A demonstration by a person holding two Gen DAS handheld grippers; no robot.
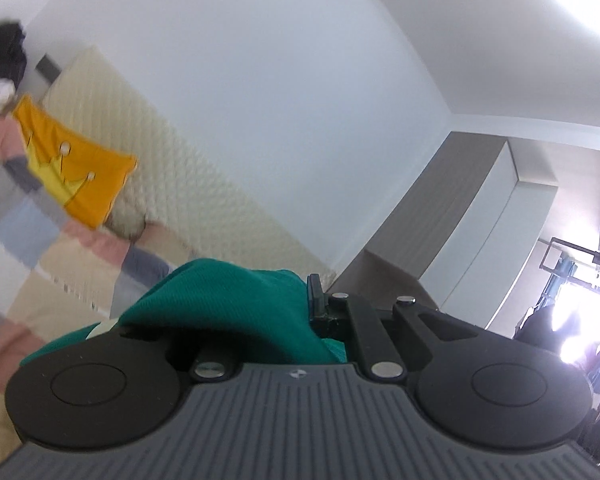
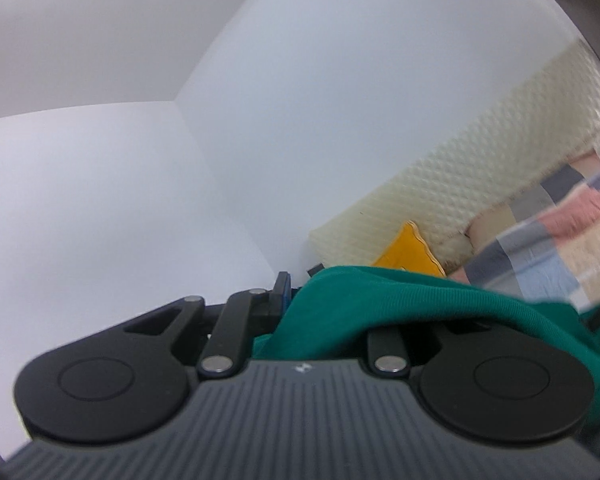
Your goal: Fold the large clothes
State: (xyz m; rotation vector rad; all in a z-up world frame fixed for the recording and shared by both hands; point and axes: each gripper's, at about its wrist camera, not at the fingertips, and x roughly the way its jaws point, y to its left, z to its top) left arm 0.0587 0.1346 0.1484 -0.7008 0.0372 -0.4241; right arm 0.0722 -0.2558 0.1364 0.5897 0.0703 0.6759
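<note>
A green garment [image 1: 236,300] is bunched in my left gripper [image 1: 306,300], which is shut on it; the cloth drapes over the left finger and hides it, only the right fingertip [image 1: 315,294] shows. In the right wrist view the same green garment [image 2: 400,304] lies over my right gripper [image 2: 296,292], shut on the cloth, with only its left fingertip [image 2: 281,286] visible. Both grippers are raised high and tilted, pointing toward the white walls above the bed.
A bed with a checked pastel cover [image 1: 40,240] and a cream quilted headboard [image 1: 172,152] lies below. An orange pillow with a crown [image 1: 72,168] leans on the headboard. Dark clothes [image 1: 4,52] are piled at far left. A grey wardrobe [image 1: 460,208] and bright window [image 1: 580,308] stand right.
</note>
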